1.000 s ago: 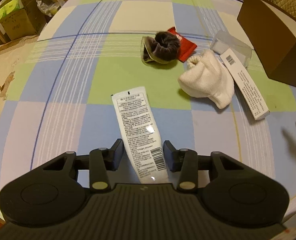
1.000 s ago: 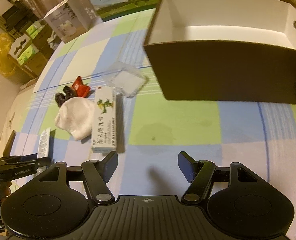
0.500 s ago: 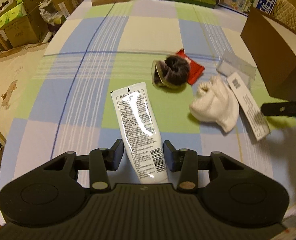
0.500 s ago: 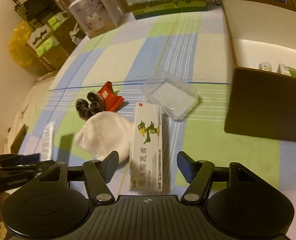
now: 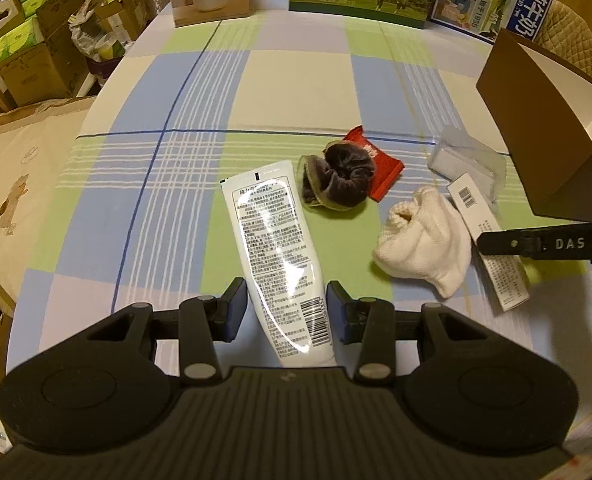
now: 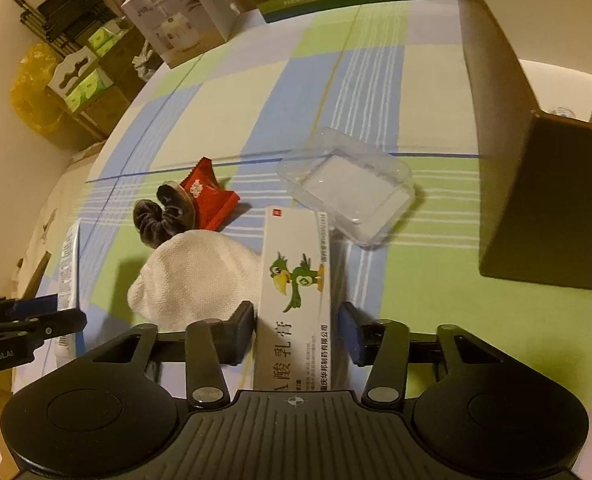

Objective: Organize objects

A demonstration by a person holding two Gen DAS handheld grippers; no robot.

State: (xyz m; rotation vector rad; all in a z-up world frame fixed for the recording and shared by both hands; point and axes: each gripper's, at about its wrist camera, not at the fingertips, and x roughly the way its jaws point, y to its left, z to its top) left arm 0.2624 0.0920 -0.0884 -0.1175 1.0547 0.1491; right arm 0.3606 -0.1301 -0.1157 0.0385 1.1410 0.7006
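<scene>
Left gripper (image 5: 287, 307): jaws pinching a glossy white plastic tube (image 5: 273, 248), raised off the bench (image 5: 296, 76).
Right gripper (image 6: 298, 328): jaws just closing around a long white cardboard box (image 6: 296, 296); contact unclear.
Bench: checked cloth; soft white sock (image 6: 195, 276), velvet scrunchie (image 6: 163, 216).

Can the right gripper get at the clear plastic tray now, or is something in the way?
Probably not yet: the right gripper, jaws just closing, has the medicine box between its fingers, and that box lies before the clear plastic tray.
</scene>
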